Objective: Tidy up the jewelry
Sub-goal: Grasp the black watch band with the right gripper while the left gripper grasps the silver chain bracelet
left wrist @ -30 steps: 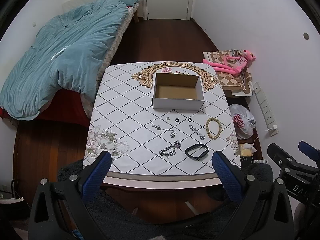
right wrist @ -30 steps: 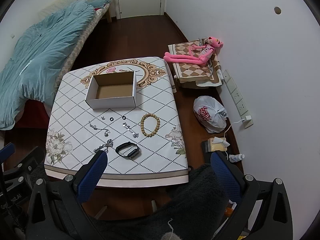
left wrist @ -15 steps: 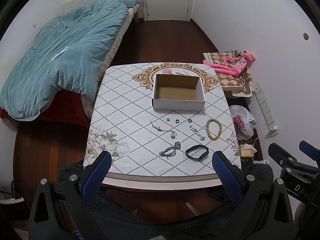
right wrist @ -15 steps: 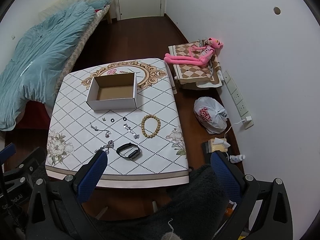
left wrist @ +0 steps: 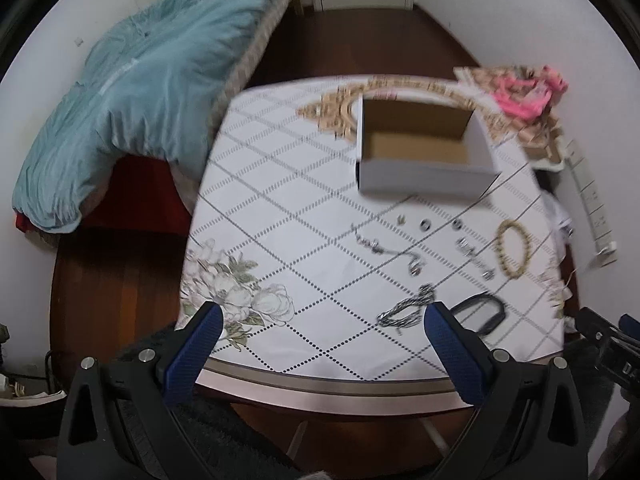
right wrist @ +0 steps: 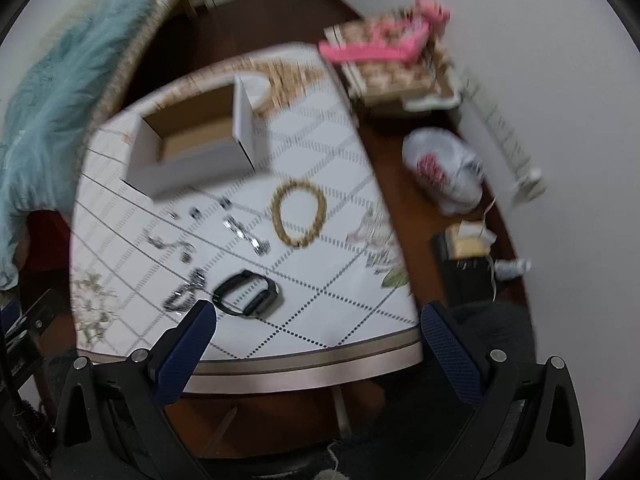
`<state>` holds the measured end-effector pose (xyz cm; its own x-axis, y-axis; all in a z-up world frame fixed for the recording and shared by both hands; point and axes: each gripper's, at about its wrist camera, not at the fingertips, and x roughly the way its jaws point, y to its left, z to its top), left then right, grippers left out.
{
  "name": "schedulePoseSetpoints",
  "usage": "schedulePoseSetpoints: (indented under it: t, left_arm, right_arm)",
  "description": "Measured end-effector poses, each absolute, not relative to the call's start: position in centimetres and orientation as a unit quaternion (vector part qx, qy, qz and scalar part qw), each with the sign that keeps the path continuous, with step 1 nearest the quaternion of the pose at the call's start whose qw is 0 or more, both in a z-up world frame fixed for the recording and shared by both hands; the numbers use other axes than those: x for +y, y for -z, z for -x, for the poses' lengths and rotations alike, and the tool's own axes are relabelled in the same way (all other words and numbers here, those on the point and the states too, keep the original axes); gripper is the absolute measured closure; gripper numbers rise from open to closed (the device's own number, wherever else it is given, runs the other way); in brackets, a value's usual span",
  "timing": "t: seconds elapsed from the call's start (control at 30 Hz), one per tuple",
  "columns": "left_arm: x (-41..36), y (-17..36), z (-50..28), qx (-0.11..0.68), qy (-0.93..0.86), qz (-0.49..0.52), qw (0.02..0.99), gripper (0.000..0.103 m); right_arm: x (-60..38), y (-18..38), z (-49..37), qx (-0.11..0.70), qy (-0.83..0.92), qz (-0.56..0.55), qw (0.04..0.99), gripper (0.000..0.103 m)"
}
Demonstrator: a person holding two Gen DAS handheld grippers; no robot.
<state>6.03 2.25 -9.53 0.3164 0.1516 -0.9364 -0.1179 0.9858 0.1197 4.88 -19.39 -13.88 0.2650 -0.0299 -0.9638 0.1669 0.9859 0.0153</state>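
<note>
An open white cardboard box [left wrist: 424, 178] [right wrist: 192, 168] stands empty at the far side of the patterned table [left wrist: 280, 216]. In front of it lie a wooden bead bracelet [left wrist: 513, 247] [right wrist: 298, 213], a black band [left wrist: 482, 312] [right wrist: 248, 293], a braided silver bracelet [left wrist: 406, 311] [right wrist: 185, 293], silver chains [left wrist: 390, 249] [right wrist: 246, 236] and small rings [left wrist: 425, 224]. My left gripper [left wrist: 320, 326] hangs open over the table's near edge. My right gripper [right wrist: 318, 326] is open too, with the black band just beyond its left finger. Both views are blurred.
A bed with a teal duvet [left wrist: 136, 92] borders the table's left side. To the right, on the wooden floor, are a pink plush toy [right wrist: 380, 38] on a checkered cushion, a white plastic bag [right wrist: 444, 170], a power strip [left wrist: 592, 204] and small clutter.
Both grippers have moved forward and down toward the table, so the jewelry and box look much larger. Both stay open and nothing has been picked up.
</note>
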Motion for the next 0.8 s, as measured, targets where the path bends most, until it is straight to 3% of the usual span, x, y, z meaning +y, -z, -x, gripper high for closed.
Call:
schedulePoseSetpoints:
  t: [0.2,0.43,0.53,0.6,0.73,0.8]
  left_arm:
    - [2.5,14.6,-7.0,0.613,-0.082,-0.027,0.786,0.0]
    - [2.7,18.5,-7.5,0.641,-0.076,-0.033,0.763,0.001]
    - [2.4,19.6,-7.7,0.647,-0.059,-0.032,0.759,0.001]
    - [1.9,20.1,-7.9,0.649,-0.04,-0.033,0.759,0.001]
    - [0.1,21.0,-8.3,0.651,-0.001,-0.053,0.757,0.02]
    - [-1.0,21.6,-8.5,0.656,0.017,-0.068,0.751,0.022]
  right_arm:
    - [-18.8,21.7,-6.8,0.648,0.063,-0.092,0.754,0.014]
    - [-17.5,26.6,-7.9,0.68,0.033,-0.153,0.716,0.034]
    - [-16.8,27.6,-8.0,0.686,0.017,-0.161,0.709,0.059]
    - [-16.4,27.5,-8.0,0.678,0.016,-0.148,0.72,0.088]
    - [-17.6,27.1,-8.0,0.67,0.026,-0.15,0.727,0.09]
    - [-18.7,26.7,-8.3,0.667,0.035,-0.15,0.729,0.09]
